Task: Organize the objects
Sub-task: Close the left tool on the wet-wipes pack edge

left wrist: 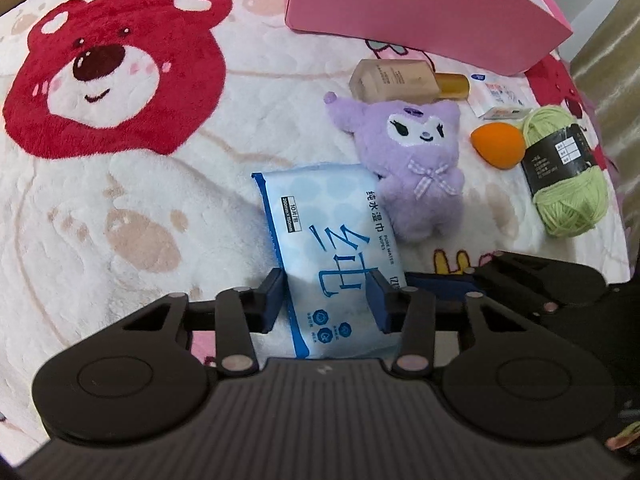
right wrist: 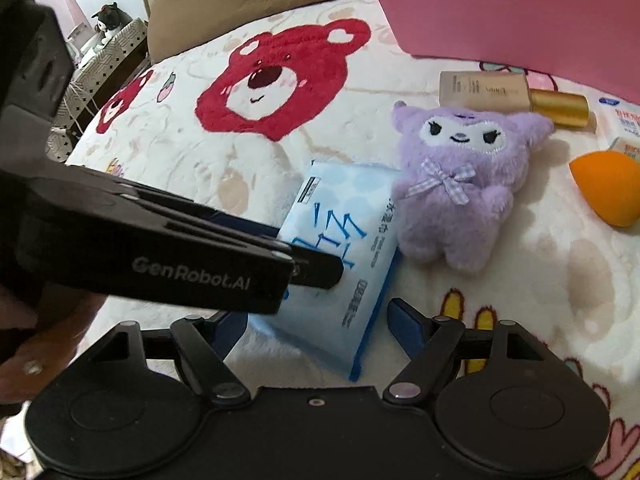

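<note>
the left gripper (left wrist: 326, 300) has its two blue pads pressed on the sides of the blue wet wipes pack (left wrist: 336, 256), so it is clamped on the pack near its close end. the pack lies on the fluffy bear blanket (left wrist: 120, 208), and its long side runs away from the left gripper, up toward the purple plush toy (left wrist: 420, 160). the far right corner of the pack touches the toy's side (or maybe slips just under it, it is hard to tell).

the right gripper (right wrist: 320, 324) has its fingers wide apart, with nothing pinched. the close end of the same pack (right wrist: 344, 248) sits between them, but the pads do not press on it. so the left gripper is the one that has the pack, and the right one is just beside it, ready to help.

past the toy lies a tan makeup bottle (left wrist: 404, 80) with a gold cap. to the right are an orange sponge (left wrist: 498, 146) and a ball of green yarn (left wrist: 564, 176), with some small packets (left wrist: 500, 98) behind them. a big pink box (left wrist: 400, 4) stands at the back, well apart from the pack.

i think the pack should go in the pink box. the toy and the bottle lie right in the way, so the pack would need to be lifted up first and carried over them. a drag along the blanket would likely push the toy.
</note>
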Motion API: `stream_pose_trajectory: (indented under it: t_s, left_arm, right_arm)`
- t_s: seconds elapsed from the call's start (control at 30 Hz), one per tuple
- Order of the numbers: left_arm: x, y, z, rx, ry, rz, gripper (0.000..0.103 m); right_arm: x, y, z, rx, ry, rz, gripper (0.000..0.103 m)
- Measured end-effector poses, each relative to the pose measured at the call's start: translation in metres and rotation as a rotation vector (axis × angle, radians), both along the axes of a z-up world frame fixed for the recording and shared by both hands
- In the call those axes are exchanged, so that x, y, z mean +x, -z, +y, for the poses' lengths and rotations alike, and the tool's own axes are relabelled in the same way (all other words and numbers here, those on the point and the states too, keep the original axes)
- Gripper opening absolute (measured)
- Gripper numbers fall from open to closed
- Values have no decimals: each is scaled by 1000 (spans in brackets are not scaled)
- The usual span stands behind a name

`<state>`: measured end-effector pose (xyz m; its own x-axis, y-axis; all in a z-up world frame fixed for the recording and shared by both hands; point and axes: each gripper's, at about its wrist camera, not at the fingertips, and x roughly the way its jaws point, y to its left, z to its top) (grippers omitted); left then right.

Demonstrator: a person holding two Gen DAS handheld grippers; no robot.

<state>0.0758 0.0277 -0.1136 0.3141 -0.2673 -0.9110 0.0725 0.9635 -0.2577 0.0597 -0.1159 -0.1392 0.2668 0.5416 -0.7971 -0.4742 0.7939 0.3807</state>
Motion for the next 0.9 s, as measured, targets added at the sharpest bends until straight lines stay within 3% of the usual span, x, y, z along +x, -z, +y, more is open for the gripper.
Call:
stream_pose_trajectory:
  t_s: [0.27, 0.43, 0.67, 0.9]
  left_arm:
    - [-2, 8, 6, -37, -61, 5, 37]
    - [-7, 8, 5, -31, -64, -9, 37]
    - [-18, 0, 6, -61, -80, -7, 36]
    - [-32, -28, 8, -54, -82, -43, 36]
  right_arm:
    - [-14, 3, 15, -79, -24, -120, 79]
    - [-13, 2, 16, -96, -6, -101, 79]
    - [-27, -6, 12, -56, -46, -130, 71]
    - [-38, -28, 10, -14, -97, -193, 69]
